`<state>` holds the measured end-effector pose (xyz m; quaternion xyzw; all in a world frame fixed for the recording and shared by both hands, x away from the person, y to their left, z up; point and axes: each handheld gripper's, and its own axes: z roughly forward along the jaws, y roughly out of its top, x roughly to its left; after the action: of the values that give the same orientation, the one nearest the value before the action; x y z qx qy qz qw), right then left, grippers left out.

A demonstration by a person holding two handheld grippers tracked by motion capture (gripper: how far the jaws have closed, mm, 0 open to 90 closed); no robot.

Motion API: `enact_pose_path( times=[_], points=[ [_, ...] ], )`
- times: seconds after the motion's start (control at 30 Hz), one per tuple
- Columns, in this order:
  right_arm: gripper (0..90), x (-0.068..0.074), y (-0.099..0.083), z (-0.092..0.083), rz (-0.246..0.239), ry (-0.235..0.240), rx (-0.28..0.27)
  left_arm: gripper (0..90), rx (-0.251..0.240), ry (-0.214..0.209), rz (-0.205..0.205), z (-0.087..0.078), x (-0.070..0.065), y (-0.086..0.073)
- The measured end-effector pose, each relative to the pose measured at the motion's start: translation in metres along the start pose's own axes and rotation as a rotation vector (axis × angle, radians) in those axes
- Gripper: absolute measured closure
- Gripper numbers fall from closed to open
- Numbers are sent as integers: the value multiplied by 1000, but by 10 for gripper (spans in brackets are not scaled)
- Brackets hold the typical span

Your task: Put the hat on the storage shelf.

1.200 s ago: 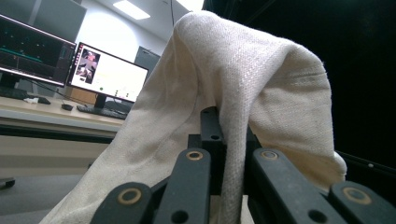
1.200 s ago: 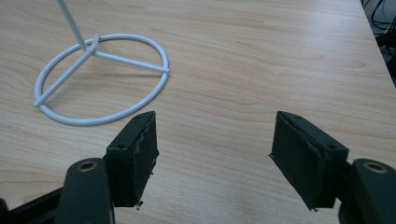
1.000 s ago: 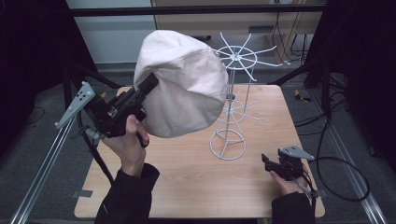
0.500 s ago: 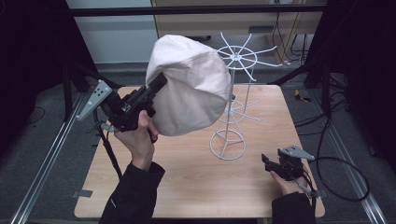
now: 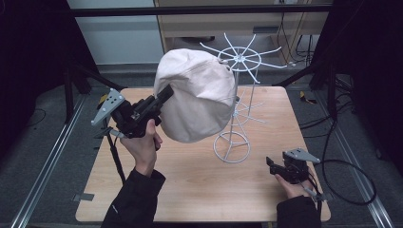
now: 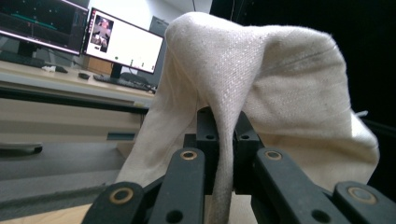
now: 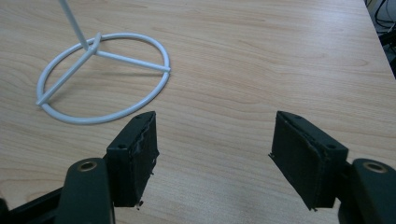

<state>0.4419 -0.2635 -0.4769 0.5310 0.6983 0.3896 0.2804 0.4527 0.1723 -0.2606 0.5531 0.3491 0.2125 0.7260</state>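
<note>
My left gripper [image 5: 164, 94] holds a cream cloth hat [image 5: 195, 95] up beside the white wire stand [image 5: 235, 107].

In the high view the hat hangs in the centre of the frame, over the light wooden table [image 5: 190, 185], and it hides the left spokes of the stand's top wheel. Compared with the earlier frame, my left hand [image 5: 142, 142] has carried the hat to the right and a little lower. My left gripper view shows a fold of the cloth pinched tightly between my jaws, with lit monitors [image 6: 121, 44] at the upper left. My right gripper [image 7: 212, 151] rests low at the lower right of the table; its own view shows the jaws apart with nothing between them, and the stand's ring base at the upper left.
</note>
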Motion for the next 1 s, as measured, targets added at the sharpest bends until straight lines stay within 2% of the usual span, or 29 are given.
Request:
enact_pose_path(
  times=[0.37,0.4,0.73,1.0],
  points=[
    [313,0,0,0,3,5,5,857,61,16,20,1,9,-18],
    [313,0,0,0,3,5,5,857,80,18,21,2,9,-21],
    [312,0,0,0,3,5,7,854,134,26,62,7,8,-32],
    [311,0,0,0,8,8,10,834,187,18,73,12,8,-40]
  ],
)
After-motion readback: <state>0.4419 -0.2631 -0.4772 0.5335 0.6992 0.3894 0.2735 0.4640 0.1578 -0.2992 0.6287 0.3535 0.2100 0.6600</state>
